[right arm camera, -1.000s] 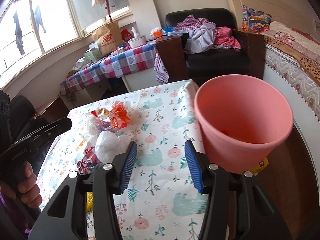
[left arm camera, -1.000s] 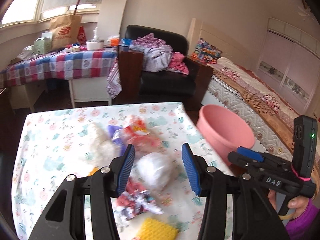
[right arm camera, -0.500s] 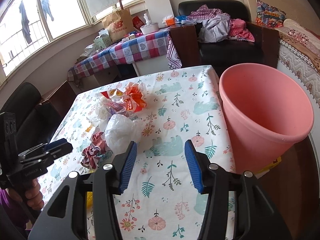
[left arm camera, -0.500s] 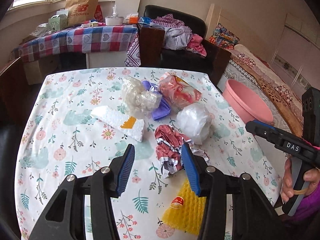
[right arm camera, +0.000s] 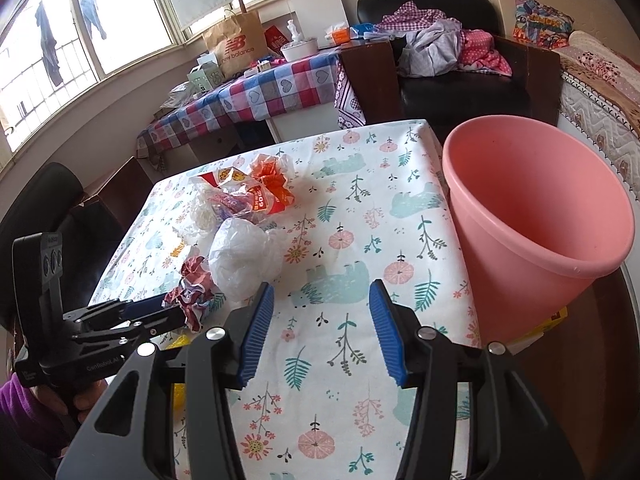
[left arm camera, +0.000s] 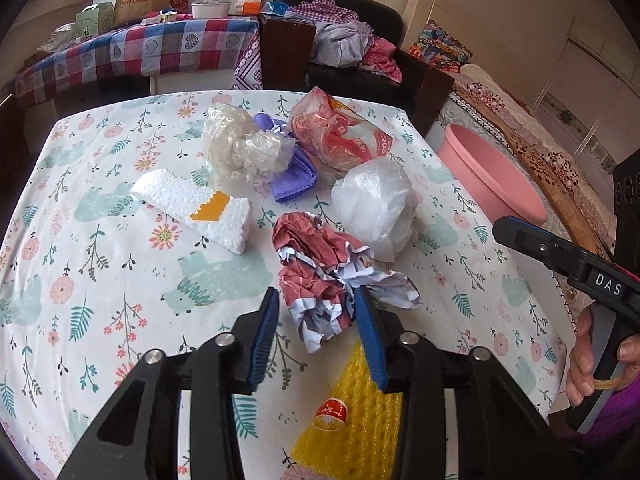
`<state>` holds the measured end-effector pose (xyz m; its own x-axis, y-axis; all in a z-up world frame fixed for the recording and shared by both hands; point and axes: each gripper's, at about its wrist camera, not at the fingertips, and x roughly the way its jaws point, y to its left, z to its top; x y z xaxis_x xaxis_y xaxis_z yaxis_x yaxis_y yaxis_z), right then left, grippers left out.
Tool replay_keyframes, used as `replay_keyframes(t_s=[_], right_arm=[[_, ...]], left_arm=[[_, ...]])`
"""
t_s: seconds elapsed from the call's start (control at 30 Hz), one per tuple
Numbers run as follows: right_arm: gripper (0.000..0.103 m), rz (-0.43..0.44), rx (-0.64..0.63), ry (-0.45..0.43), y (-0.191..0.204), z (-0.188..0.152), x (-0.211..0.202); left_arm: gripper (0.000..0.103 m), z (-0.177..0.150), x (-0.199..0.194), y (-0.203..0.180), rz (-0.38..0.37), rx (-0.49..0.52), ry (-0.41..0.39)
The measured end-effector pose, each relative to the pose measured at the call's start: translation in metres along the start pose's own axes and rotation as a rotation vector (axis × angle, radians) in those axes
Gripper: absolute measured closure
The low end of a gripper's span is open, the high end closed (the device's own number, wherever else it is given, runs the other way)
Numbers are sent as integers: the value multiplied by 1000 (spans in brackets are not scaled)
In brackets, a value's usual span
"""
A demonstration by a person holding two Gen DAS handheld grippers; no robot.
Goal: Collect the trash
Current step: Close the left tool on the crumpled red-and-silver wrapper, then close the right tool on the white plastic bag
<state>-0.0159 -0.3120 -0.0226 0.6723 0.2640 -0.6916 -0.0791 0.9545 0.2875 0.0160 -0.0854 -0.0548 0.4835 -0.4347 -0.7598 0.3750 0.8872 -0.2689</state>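
Note:
Trash lies on the floral-cloth table (left arm camera: 100,280). My left gripper (left arm camera: 316,312) is open, its jaws on either side of the near end of a crumpled red-and-white paper (left arm camera: 320,272), which also shows in the right wrist view (right arm camera: 192,284). Beyond lie a white plastic bag ball (left arm camera: 376,208), a styrofoam piece (left arm camera: 192,208), a clear plastic wad (left arm camera: 244,148), a purple scrap (left arm camera: 292,184) and a red snack bag (left arm camera: 340,136). A yellow foam net (left arm camera: 348,420) lies under the gripper. My right gripper (right arm camera: 320,308) is open and empty over the table, left of the pink bin (right arm camera: 532,216).
The pink bin (left arm camera: 488,176) stands off the table's right edge. A black armchair (right arm camera: 440,60) with clothes, a checked-cloth table (right arm camera: 256,92) and a bed (left arm camera: 520,120) lie behind. A dark chair (right arm camera: 36,208) stands at the left.
My left gripper has dropped lower and come forward onto the crumpled paper, which now sits between its jaws. My right gripper has drawn back slightly and stays open.

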Motion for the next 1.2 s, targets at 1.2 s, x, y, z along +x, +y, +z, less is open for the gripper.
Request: replay_keyframes(t_s=[1.2], right_arm=[[66,37,-131,90,57,11,60]], left_arm=[[76,-9,-43,32,4,-98,-101]])
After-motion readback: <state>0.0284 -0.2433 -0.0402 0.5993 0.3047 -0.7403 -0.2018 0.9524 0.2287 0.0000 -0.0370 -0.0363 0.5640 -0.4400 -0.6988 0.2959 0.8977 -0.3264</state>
